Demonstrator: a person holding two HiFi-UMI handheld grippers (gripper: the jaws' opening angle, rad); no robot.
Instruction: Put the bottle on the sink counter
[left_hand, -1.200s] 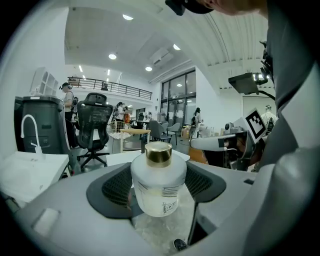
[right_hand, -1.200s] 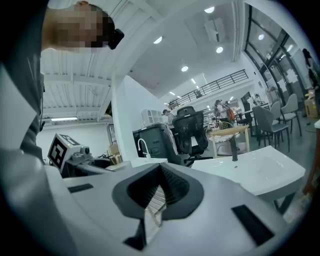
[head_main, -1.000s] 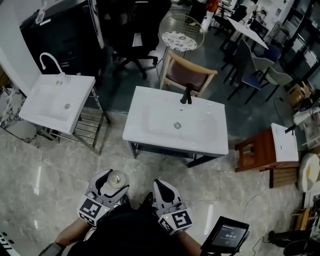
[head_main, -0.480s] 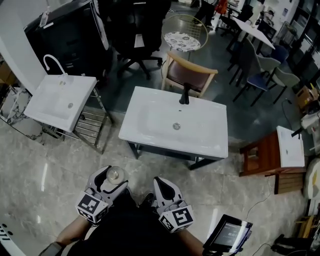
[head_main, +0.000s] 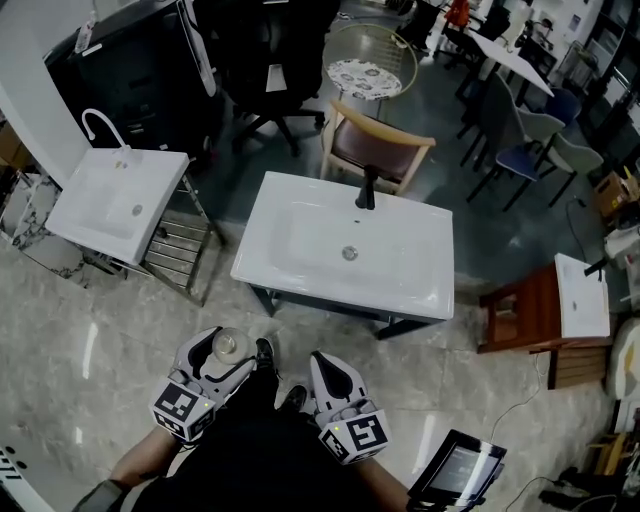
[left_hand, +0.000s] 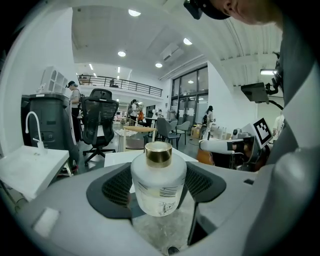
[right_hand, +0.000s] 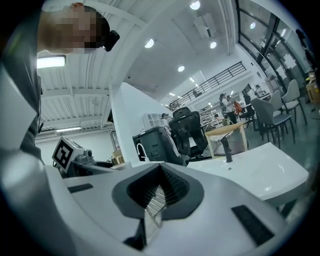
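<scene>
Edges nearer sink counter (head_main: 415, 285) than second ago. Left gripper (head_main: 222, 352) pinching bottle (left_hand: 158, 182) upright, well short of counter. Right gripper (right_hand: 159, 195) pressed together, empty. Best keep bottle level, clear rim, lower onto flat ledge, then release.

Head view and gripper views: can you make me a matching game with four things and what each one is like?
Things:
1. bottle
2. right gripper
3. big sink
4. small sink

What each is like:
A. has a white curved tap
B. held between the jaws of the left gripper
C. has a black tap
D. jaws together, nothing in them

Pairs: 1-B, 2-D, 3-C, 4-A
</scene>
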